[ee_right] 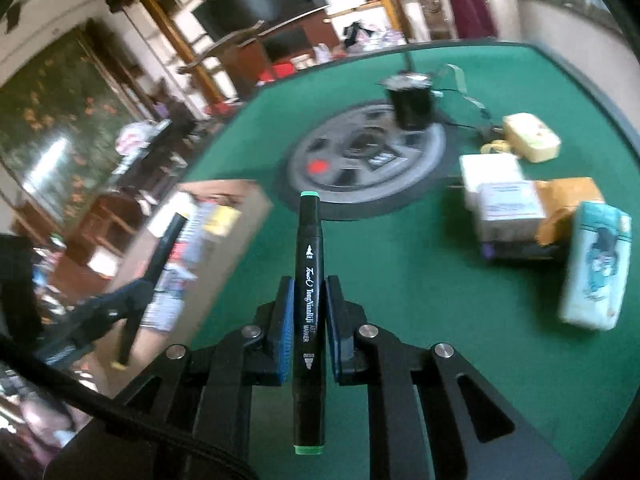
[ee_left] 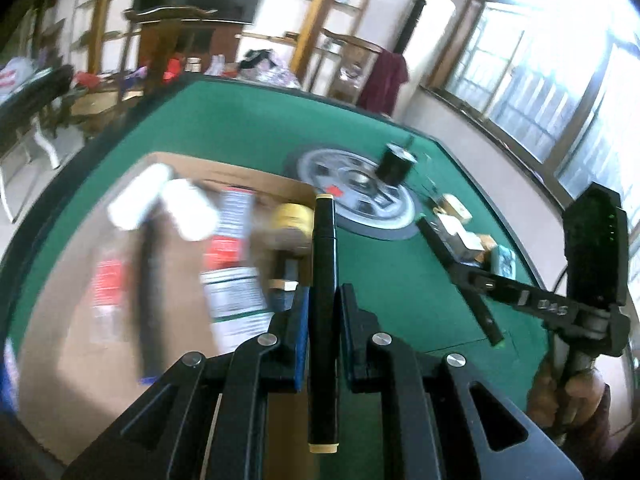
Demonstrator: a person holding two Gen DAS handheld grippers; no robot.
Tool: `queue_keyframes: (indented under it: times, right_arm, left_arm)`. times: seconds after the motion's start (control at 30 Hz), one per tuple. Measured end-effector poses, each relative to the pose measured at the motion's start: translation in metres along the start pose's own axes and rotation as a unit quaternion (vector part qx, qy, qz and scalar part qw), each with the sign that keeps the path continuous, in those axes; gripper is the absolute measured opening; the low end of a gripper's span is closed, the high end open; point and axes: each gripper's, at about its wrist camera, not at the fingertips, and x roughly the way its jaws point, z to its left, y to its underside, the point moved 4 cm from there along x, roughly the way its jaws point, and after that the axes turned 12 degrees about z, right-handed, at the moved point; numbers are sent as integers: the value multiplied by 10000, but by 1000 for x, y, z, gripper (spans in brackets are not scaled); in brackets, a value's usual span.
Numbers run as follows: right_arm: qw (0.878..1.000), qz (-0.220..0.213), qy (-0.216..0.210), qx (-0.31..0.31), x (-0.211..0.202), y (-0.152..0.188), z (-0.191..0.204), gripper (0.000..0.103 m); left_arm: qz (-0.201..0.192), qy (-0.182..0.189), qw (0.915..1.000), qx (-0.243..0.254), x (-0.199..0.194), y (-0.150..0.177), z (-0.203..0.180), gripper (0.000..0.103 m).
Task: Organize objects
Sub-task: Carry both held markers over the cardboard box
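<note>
A green felt table (ee_right: 400, 280) with a dark rim fills both views, and a grey round disc (ee_right: 360, 160) is set in its middle. A black cup (ee_right: 412, 104) stands on the far edge of that disc. On the left part of the table lies a flat cardboard box (ee_left: 100, 340) holding blurred things: two white rolls (ee_left: 160, 200), a yellow-capped jar (ee_left: 290, 220) and printed packets. On the right part sit a pale yellow case (ee_right: 530, 138), a stack of small white boxes (ee_right: 504, 200) and a light blue packet (ee_right: 596, 268) nearest the right edge. Behind the table the room shows wooden shelves, a dark television (ee_right: 256, 0), a chair with a maroon cloth (ee_left: 386, 76) over it, and bright windows (ee_left: 540, 80) on the right.

The left gripper (ee_left: 324, 312) points away over the near edge of the cardboard box, its blue-padded jaws closed narrowly on a black marker with yellow ends (ee_left: 323, 320), which runs lengthwise between them, one end far, one near the camera. The right gripper (ee_right: 307, 312) is held over the bare felt nearer the table's middle, jaws likewise pressed against a black marker with green ends (ee_right: 307, 320) lying along the fingers, its white lettering facing up. In the left view the right gripper is seen from the side, well to the right, gripped by a hand (ee_left: 572, 392) low at the table's near right edge.
</note>
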Motion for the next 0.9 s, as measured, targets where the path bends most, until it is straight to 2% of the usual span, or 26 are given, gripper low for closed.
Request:
queue_keyframes:
  times: [0.13,0.3,0.5,0.6,0.67,0.9]
  right_arm:
    - [9985,260,-487,-8,14,-1,36,12]
    - [9942,643,-865,-13,51,0,80,13]
    - [9876,1080,-1140,40,97,0,126,13]
    - [9878,1186,-1013,-29,117,-4,146,13]
    - [9901,1175,-753,-111,127,-8,156,13]
    - [9926,1196,-102,-178,154,-21,165,13]
  left_arm:
    - [-120,-397,9988,-275,-17,2,45,12]
    - [45,-905,9948,-474,-17,5,98,12]
    - [277,-1138,9917,-532,4,7,126,12]
    - [352,-1161,9914,-492,13,8,130,12]
    - [382,-1145,9913,-522,19,7,132,12]
    - [333,-1119,9913,-608,13,11,140,12]
